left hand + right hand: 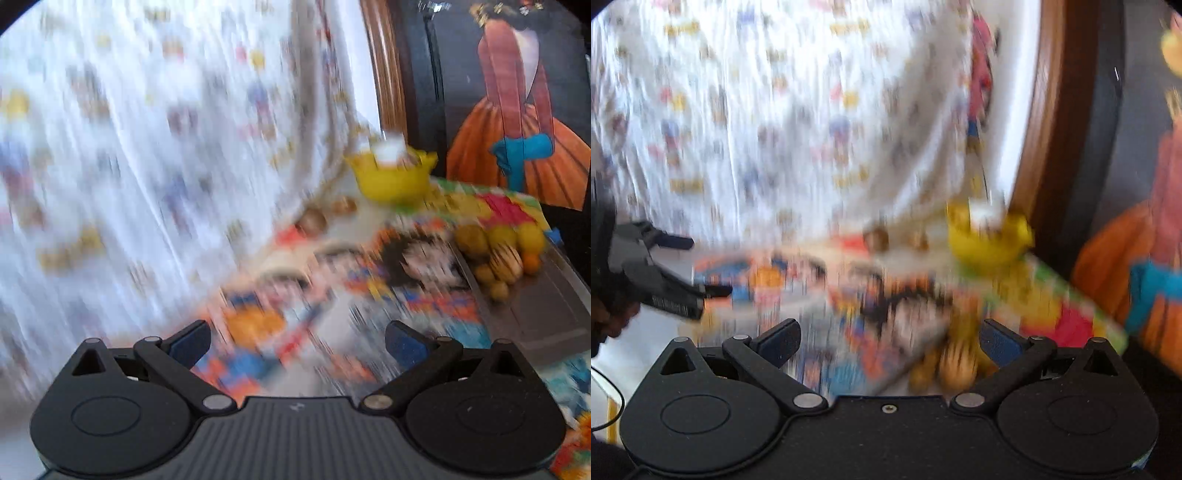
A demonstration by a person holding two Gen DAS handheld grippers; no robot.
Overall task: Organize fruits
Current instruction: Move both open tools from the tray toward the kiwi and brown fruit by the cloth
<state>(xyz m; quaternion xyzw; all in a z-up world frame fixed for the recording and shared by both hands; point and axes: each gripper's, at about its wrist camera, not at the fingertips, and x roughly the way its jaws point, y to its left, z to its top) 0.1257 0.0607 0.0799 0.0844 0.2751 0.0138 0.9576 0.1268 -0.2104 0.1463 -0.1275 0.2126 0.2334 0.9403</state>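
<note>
Nearest me, my left gripper (297, 341) has its blue-padded fingers (190, 345) spread wide w/ nothing between them, just the colourful patterned cloth (258, 325) below, badly smeared by blur. My right gripper (888, 341) is the same: jaws wide apart, nothing held, hanging over that cloth (871, 332). In the right wrist view the left gripper (713, 266) shows at the left edge, side-on, w/ my hand (609, 317) dark behind it; from there it also looks open. Just past my right gripper's right finger there's a blurry clump of yellow-brown fruits (955, 363), too smeared to name each. The left wrist view shows them better: the fruit pile (500, 253) sits at the right on a grey tray (546, 314), round yellow and brownish ones, a striped one, a small orange one at the edge, all touching in a heap. Further back, two brown round pieces (312, 220) lie apart from the pile near the cloth's far side. Beyond them a yellow basket (391, 179) stands w/ something white in it, can't tell what. Behind everything hangs a white printed curtain (147, 147), w/ a wooden frame (384, 66) to its right and a picture of an orange dress (517, 147) farthest right.
</note>
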